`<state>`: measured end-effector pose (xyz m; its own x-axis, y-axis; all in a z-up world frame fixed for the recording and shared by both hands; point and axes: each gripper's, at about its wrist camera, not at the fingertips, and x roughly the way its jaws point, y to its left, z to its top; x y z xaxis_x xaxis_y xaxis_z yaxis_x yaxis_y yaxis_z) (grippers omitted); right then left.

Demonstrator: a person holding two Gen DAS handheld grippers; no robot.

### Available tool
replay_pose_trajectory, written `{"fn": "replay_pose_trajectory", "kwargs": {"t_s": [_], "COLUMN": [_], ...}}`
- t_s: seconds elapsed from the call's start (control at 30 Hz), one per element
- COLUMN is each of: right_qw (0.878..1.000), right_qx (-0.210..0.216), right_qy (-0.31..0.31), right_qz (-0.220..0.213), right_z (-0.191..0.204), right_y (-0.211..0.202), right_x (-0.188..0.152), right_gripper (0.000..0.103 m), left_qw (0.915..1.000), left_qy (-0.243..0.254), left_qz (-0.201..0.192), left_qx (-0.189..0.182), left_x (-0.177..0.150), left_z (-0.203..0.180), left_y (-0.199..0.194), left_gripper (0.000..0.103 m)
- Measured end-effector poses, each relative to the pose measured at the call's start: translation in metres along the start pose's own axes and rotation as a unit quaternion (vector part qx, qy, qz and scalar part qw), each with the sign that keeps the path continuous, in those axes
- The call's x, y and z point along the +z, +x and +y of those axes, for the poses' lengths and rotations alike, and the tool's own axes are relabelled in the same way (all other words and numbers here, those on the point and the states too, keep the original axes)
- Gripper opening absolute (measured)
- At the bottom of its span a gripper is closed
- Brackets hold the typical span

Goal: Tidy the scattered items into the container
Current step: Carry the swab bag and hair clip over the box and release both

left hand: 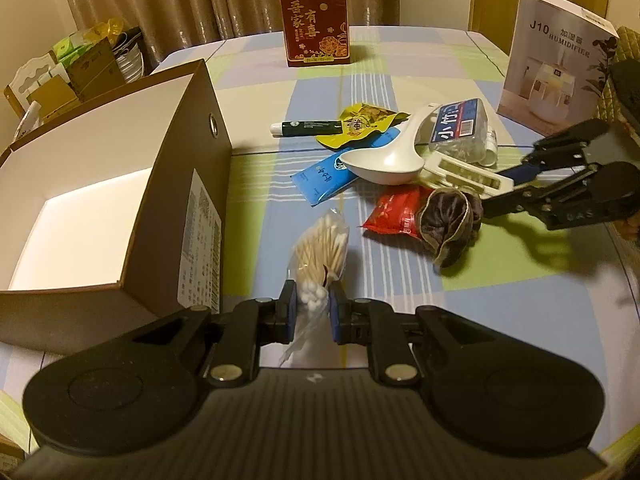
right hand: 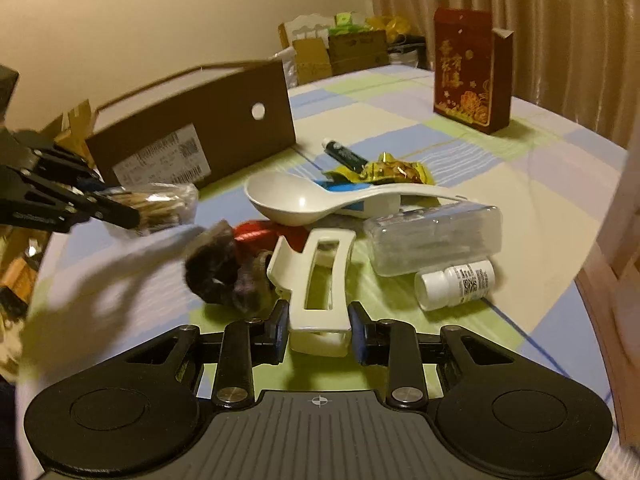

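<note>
Already the left hand-held gripper [left hand: 312, 310] pinched the swab bag [left hand: 320, 252], its long axis running away from the jaws; the box [left hand: 176, 184] stood open just left. Farther right on the counter [left hand: 500, 304], the right hand-held gripper [right hand: 319, 328] bracketed the clip [right hand: 316, 280].

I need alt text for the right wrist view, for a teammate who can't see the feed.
The right gripper has its blue pads against the sides of a cream plastic claw hair clip on the checked tablecloth. Past it lie a dark velvet scrunchie, a white plastic spoon, a clear plastic case and a small white pill bottle. At left, the left gripper holds a bag of cotton swabs near the brown cardboard box.
</note>
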<state>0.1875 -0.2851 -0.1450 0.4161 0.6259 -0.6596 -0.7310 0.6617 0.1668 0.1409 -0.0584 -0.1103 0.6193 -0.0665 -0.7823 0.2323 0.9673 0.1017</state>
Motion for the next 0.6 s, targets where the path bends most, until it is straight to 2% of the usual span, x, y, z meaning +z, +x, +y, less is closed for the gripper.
{"fn": "replay_pose_trajectory", "kwargs": {"t_s": [0.27, 0.6], "right_qw": [0.999, 0.994], "right_qx": [-0.019, -0.042], "right_qy": [0.03, 0.056], "right_qz": [-0.037, -0.084], "right_z": [0.015, 0.029], "right_y": [-0.035, -0.068], "right_x": [0.0, 0.021], "right_gripper": [0.033, 0.033], "left_qw": [1.0, 0.9992], "left_qy": [-0.002, -0.016], "left_qz": [-0.009, -0.035], "left_qx": [0.002, -0.009], "left_x": [0.002, 0.008], "left_z": [-0.004, -0.005], "left_y": [-0.009, -0.035], "left_gripper": [0.013, 0.013]}}
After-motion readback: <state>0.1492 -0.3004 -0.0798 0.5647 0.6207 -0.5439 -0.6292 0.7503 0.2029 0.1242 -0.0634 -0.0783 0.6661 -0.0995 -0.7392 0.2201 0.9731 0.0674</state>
